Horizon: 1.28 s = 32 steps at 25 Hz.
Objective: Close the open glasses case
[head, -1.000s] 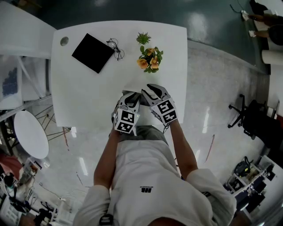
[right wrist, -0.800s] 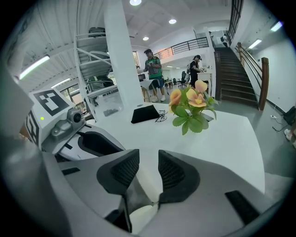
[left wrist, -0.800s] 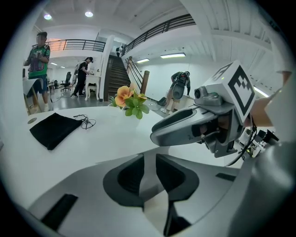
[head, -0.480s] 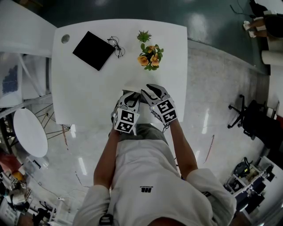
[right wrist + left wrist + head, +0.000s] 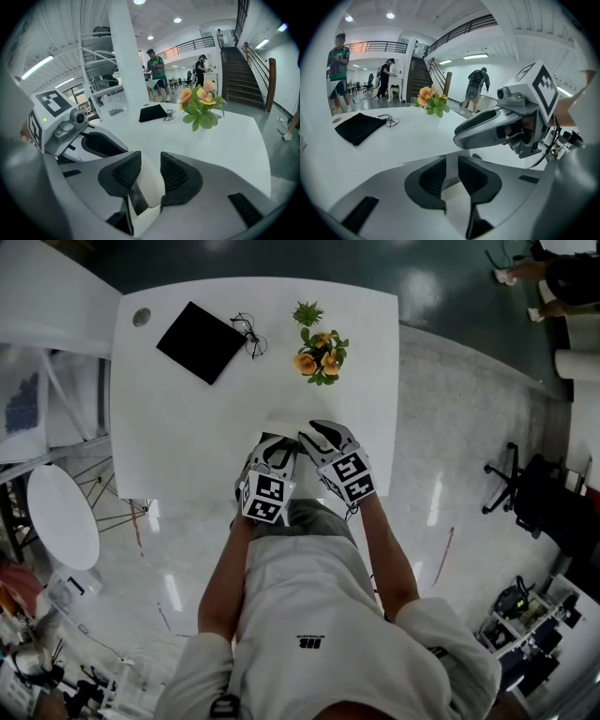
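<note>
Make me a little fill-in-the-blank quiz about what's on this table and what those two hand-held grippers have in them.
1. The flowers on the white table are ____ in colour.
2. The eyeglasses lie right beside a flat ____ pouch.
3. The fingers of the left gripper and of the right gripper stand slightly apart and hold ____.

Missing words: orange; black; nothing.

Nothing legible; the small mark on the shirt [image 5: 281, 601] is unreadable.
</note>
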Each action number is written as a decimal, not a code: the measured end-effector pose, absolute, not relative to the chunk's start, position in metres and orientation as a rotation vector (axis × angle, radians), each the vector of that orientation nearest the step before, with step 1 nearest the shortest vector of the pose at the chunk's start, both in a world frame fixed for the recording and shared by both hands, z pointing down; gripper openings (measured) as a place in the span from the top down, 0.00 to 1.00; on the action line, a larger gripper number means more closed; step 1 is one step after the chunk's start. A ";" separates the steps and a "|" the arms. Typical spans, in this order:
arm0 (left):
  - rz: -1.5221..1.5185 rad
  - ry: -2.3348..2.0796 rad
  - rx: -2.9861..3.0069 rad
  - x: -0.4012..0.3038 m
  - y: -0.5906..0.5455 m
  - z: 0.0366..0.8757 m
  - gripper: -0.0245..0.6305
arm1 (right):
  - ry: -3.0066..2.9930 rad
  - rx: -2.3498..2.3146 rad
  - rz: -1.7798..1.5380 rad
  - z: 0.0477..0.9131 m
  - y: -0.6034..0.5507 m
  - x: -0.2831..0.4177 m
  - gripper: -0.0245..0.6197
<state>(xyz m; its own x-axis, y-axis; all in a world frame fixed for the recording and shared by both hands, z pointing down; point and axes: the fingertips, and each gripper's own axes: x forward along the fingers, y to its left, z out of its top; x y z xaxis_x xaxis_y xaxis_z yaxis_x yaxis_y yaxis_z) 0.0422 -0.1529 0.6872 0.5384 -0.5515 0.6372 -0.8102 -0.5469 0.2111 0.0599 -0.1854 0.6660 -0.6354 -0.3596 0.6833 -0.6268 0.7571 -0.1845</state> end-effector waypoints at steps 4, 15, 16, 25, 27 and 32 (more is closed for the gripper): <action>0.707 -1.104 2.284 0.041 -0.149 0.688 0.82 | -2.306 0.725 0.537 0.667 -0.182 0.058 0.76; 0.715 -1.102 2.276 0.039 -0.142 0.689 0.82 | -2.303 0.697 0.537 0.669 -0.175 0.057 0.76; 0.716 -1.102 2.275 0.039 -0.141 0.689 0.82 | -2.302 0.694 0.533 0.670 -0.174 0.057 0.76; 0.716 -1.101 2.268 0.035 -0.133 0.692 0.82 | -2.296 0.673 0.529 0.674 -0.166 0.055 0.76; 0.717 -1.099 2.266 0.035 -0.132 0.693 0.82 | -2.294 0.671 0.528 0.675 -0.164 0.055 0.76; 0.719 -1.096 2.257 0.032 -0.127 0.693 0.82 | -2.290 0.665 0.521 0.675 -0.160 0.054 0.76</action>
